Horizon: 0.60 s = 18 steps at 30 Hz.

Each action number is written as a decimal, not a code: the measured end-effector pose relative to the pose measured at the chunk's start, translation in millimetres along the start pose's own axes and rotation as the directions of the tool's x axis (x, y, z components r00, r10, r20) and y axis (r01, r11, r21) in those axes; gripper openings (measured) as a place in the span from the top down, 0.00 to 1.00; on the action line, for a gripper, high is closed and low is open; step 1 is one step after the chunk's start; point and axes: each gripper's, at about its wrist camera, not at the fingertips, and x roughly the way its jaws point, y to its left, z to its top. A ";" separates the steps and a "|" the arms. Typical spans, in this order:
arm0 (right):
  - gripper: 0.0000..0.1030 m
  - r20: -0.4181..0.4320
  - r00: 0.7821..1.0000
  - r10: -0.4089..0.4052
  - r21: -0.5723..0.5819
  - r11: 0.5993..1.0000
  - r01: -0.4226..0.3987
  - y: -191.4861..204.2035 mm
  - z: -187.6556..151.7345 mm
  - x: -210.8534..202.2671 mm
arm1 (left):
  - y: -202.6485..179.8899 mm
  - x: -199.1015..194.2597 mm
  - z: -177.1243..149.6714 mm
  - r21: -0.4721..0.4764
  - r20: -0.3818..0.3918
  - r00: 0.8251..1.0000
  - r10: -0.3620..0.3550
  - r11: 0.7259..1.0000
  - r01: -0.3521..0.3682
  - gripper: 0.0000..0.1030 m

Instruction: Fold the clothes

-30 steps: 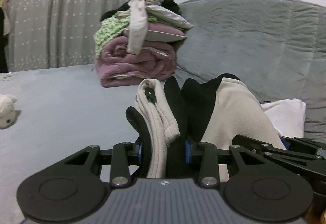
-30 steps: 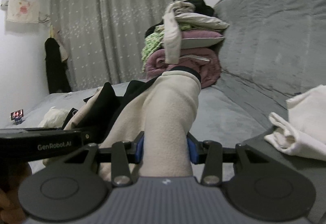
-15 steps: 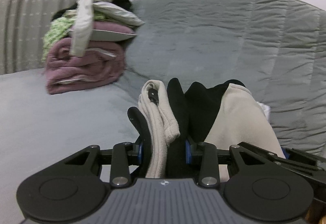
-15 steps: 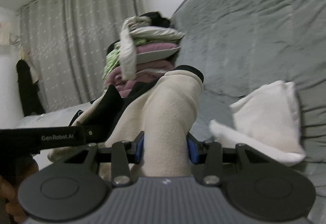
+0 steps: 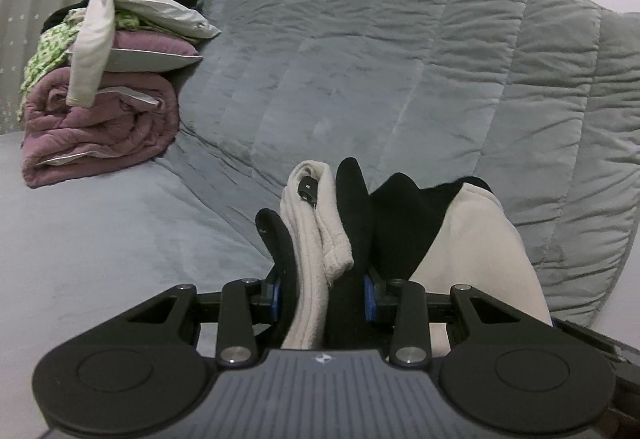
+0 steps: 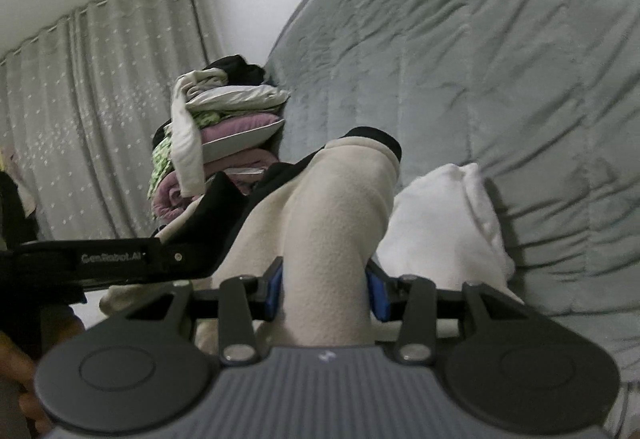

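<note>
A folded cream-and-black fleece garment point(image 5: 472, 239) hangs between both grippers above the grey bed. My left gripper point(image 5: 325, 279) is shut on one bunched end, where cream and black layers fill the gap between its blue pads. The right gripper point(image 6: 326, 289) is shut on the thick cream fold point(image 6: 340, 207) at the other end. In the right wrist view the left gripper's black body point(image 6: 112, 259) sits close at the left, level with mine. The fingertips of both are buried in cloth.
A tall pile of pink bedding and mixed clothes point(image 5: 104, 79) stands at the back left against the grey quilted headboard point(image 5: 400, 59). A folded white garment point(image 6: 444, 223) lies on the bed by the headboard, just right of the held fleece. Curtains point(image 6: 100, 119) hang behind.
Both grippers have swung to the right with the fleece still held; the pile slid left in view and the headboard now fills the frame. The white folded garment came close under the right gripper.
</note>
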 end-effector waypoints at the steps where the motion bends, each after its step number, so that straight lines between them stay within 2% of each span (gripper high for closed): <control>1: 0.62 0.002 1.000 -0.007 0.010 1.000 0.007 -1.8 -1.2 0.1 | -0.8 3.1 1.4 0.002 -0.002 1.000 -0.007 1.000 0.007 0.66; 9: 0.62 0.063 0.996 -0.055 0.095 0.994 0.049 -16.8 0.2 -5.4 | -11.0 20.6 22.0 0.045 0.035 0.996 -0.082 0.996 0.081 0.66; 18: 0.62 0.058 0.994 -0.089 0.194 0.978 0.076 -19.3 -2.7 8.4 | -5.8 34.6 26.0 0.050 0.006 0.996 -0.090 0.995 0.089 0.66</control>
